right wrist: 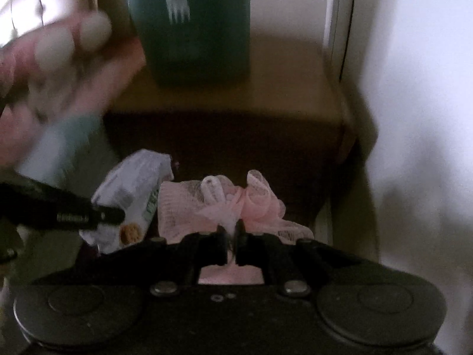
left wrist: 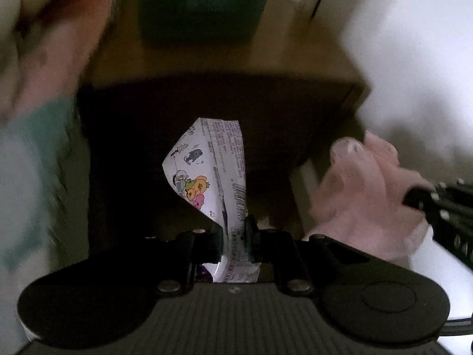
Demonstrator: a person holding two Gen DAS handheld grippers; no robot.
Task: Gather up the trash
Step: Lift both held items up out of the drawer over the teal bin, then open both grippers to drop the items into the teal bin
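Both views are pretty smeared, so a lot here is hard to read. The top left corner of each one is a pink and pale blur with a patch of teal below it, and I can't tell what that is. Right side is just bright white, washed out.

What does come through: the left gripper (left wrist: pixel 233 236) is clamped on a printed wrapper (left wrist: pixel 212 177), white with little cartoon figures and a barcode strip down one side. The wrapper sticks up from between the fingers, and its lower end is hidden behind the black gripper body. In the right wrist view the same wrapper (right wrist: pixel 133 195) looks crumpled, partly covered by the tip of the left gripper (right wrist: pixel 109 216).

The right gripper (right wrist: pixel 232 238) is pinched tight on a wad of pink mesh netting (right wrist: pixel 207 201), bunched and looped above the fingers. From the left wrist view that netting (left wrist: pixel 363 192) is a blurry pink lump at the right, with the right gripper mostly cut off by the edge.

Behind both sits a brown nightstand-type cabinet (left wrist: pixel 295 53), dark front and tan top. A dark green box-like container (right wrist: pixel 195 29) stands at the back of that top, with a pale animal print on it. Its top is cut off, so no idea what's inside.
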